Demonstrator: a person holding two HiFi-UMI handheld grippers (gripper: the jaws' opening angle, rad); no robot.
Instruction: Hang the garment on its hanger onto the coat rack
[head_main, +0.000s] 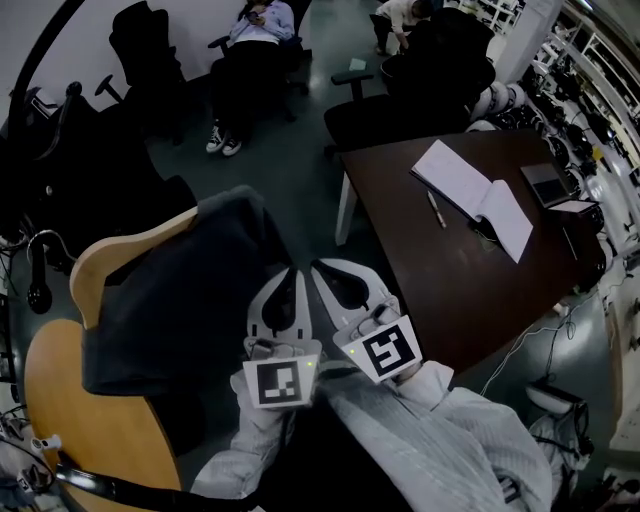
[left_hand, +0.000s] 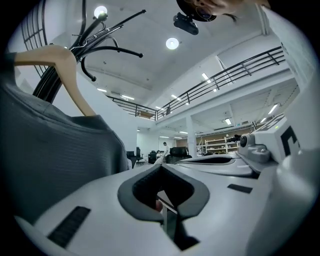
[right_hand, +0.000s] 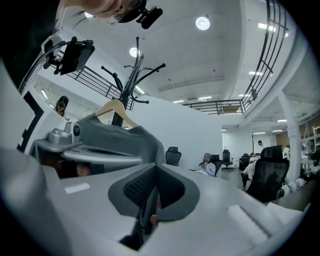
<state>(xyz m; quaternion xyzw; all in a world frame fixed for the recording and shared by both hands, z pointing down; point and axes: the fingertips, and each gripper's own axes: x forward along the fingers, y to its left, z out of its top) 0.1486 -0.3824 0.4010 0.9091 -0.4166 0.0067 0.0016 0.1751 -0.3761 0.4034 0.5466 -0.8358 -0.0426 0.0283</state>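
To my right stands a dark brown table (head_main: 470, 290) on white legs. An open notebook (head_main: 475, 195) lies on it, a pen (head_main: 436, 209) just beside that, and a flat dark thing (head_main: 548, 184) near the far edge. On my left, a pale wooden chair (head_main: 75, 400) bears the grey garment (head_main: 190, 300) over its back.

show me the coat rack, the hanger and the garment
coat rack (right_hand: 135, 70): right gripper view, hook cluster
wooden hanger (right_hand: 116, 105): right gripper view, top arch
grey garment (right_hand: 130, 137): right gripper view, shoulder fabric

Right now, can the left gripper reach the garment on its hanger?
Probably yes. The garment sits just to the left of the left gripper, with nothing between them. Its jaws are shut and empty, so they would have to open first.
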